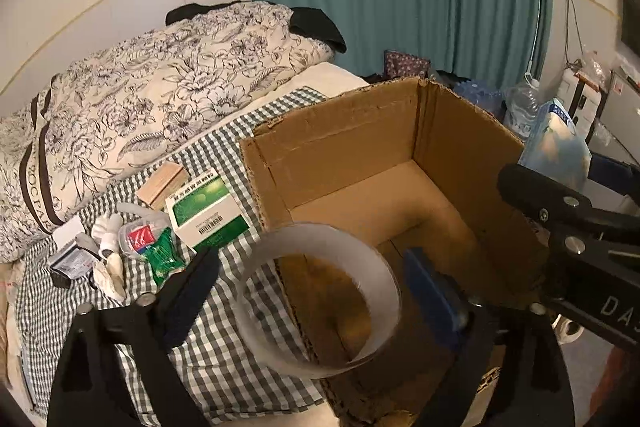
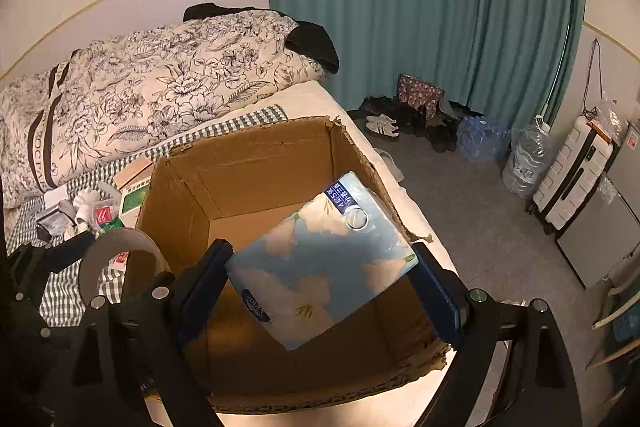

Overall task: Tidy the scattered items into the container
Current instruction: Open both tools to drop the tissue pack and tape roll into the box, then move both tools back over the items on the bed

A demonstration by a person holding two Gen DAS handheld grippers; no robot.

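An open cardboard box [image 1: 352, 139] [image 2: 260, 155] stands on the checked cloth of a bed. My left gripper [image 1: 312, 255] is open over the box's near left corner. A clear tape roll [image 1: 320, 303] [image 2: 116, 247] sits blurred between its fingers, with a gap at the left pad. Over the box's inside, my right gripper [image 2: 322, 249] is shut on a blue flowered tissue pack [image 2: 320, 263] [image 1: 556, 147], held tilted. Left of the box lie a green-and-white carton [image 1: 206, 211], a wooden block [image 1: 162, 183], a crumpled red-and-green wrapper [image 1: 148, 243], white bits [image 1: 108, 231] and a small dark packet [image 1: 68, 255].
A floral duvet [image 1: 140, 99] fills the bed behind the items. A teal curtain [image 2: 420, 7] hangs at the back. On the floor to the right are shoes [image 2: 382, 125], water bottles [image 2: 524, 159] and a white suitcase [image 2: 572, 179].
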